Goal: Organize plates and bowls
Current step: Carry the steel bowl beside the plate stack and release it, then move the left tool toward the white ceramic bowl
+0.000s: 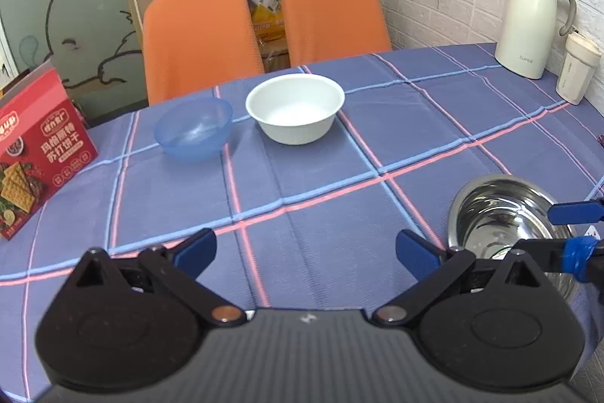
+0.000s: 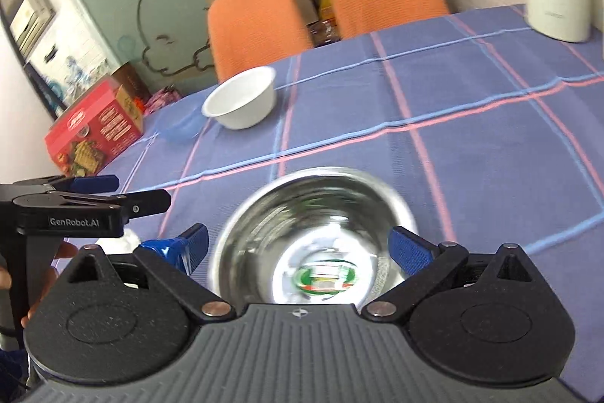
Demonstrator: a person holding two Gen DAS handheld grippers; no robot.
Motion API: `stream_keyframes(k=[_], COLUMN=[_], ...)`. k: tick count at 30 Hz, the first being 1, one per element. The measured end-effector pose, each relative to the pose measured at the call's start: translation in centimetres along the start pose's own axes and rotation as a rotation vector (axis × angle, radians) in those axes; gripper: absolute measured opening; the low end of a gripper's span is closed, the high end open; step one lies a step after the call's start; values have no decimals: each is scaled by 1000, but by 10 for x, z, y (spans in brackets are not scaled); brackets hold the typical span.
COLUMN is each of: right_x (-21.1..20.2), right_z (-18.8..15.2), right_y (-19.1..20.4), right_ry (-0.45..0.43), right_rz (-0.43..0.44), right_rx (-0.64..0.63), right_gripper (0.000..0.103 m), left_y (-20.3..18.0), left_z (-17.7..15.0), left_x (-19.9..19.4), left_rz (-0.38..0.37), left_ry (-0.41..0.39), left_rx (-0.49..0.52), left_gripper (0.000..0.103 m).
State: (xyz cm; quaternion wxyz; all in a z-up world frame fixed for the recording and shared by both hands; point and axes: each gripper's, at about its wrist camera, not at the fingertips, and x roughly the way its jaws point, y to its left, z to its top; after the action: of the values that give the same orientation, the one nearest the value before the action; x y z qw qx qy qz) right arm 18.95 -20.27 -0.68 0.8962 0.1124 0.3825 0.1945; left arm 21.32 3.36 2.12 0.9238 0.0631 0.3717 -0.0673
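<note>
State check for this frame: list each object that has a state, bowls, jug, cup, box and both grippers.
steel bowl: upright, empty, sticker inside, between the open right gripper's fingers
white bowl: upright, empty
blue bowl: upright, empty
thermos jug: upright, lid shut
cup: upright, lidded
cracker box: standing, tilted
left gripper: open, empty
right gripper: open

A checked blue cloth (image 1: 321,184) covers the worktop. On it stand a blue bowl (image 1: 193,128) just beside a white bowl (image 1: 295,108), a steel bowl (image 1: 506,214), a red box (image 1: 36,146), a jug (image 1: 528,21) and a cup (image 1: 577,68).
</note>
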Motion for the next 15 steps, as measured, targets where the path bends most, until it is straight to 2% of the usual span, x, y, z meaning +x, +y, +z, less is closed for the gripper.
stream_keyframes(k=[7, 15], right_x=[23, 39], right_z=[13, 62], right_y=[33, 46], right_ry=[42, 26], right_rz=[7, -23], right_rx=[-98, -232], right_gripper=[89, 89], left_y=[15, 37], left_z=[2, 25], left_x=[1, 31], left_rz=[-4, 13], left_ry=[-30, -33], left_rx=[13, 29], left_gripper=[100, 100])
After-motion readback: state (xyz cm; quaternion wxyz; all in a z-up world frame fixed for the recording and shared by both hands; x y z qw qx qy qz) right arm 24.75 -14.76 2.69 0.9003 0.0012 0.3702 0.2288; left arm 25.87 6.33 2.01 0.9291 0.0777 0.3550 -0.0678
